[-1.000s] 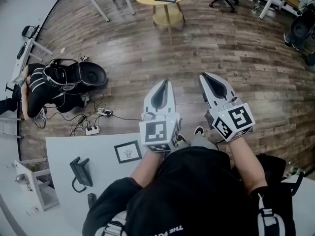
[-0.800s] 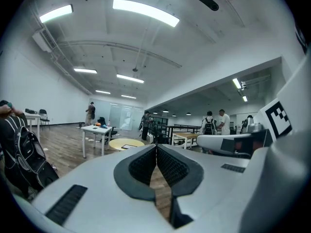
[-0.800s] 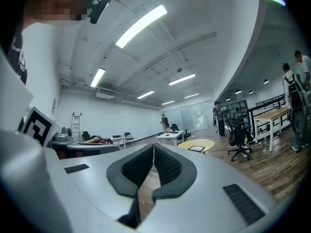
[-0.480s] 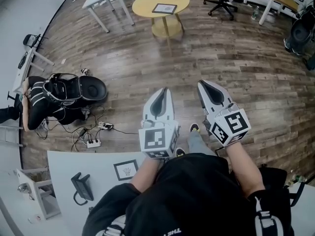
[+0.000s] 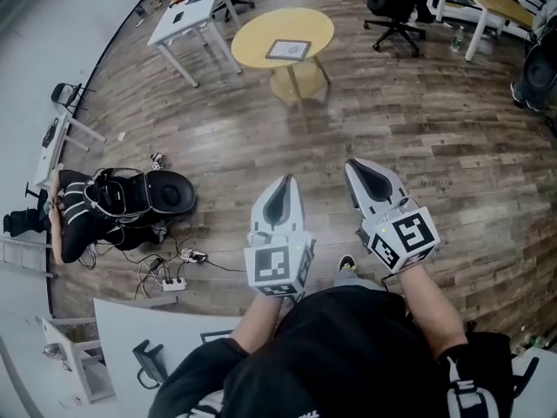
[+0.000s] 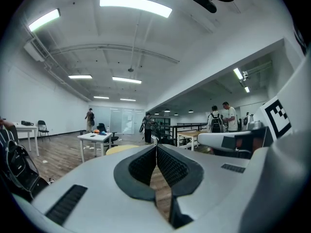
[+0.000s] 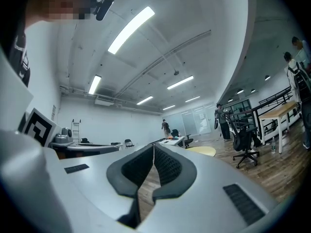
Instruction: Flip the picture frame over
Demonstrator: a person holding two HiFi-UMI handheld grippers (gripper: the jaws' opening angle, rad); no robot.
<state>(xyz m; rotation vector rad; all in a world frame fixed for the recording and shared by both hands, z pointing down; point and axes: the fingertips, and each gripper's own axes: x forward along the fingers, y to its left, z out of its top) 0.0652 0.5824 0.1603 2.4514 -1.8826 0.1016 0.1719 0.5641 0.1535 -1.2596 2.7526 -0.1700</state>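
A picture frame [image 5: 288, 50] lies flat on a round yellow table [image 5: 252, 37] far ahead across the wooden floor. My left gripper [image 5: 284, 181] and right gripper [image 5: 353, 165] are held side by side, level and pointing towards that table, well short of it. Both are shut with nothing between the pads. In the left gripper view the shut jaws [image 6: 156, 147] partly cover the yellow table [image 6: 120, 150]. The right gripper view shows its jaws [image 7: 153, 147] shut too, with the table [image 7: 202, 151] beyond. Only an edge of a second small frame [image 5: 218, 335] shows on the white table [image 5: 122, 325] by my body.
A black bag [image 5: 130, 194] and a power strip with cables [image 5: 171, 282] lie on the floor at left. A white desk [image 5: 187, 16] stands left of the yellow table, an office chair [image 5: 393, 3] to its right. Several people stand far off in the room.
I have walked forward: the yellow table has come nearer and lower in the head view, the white table has slid back under me. Both grippers stayed shut and level.
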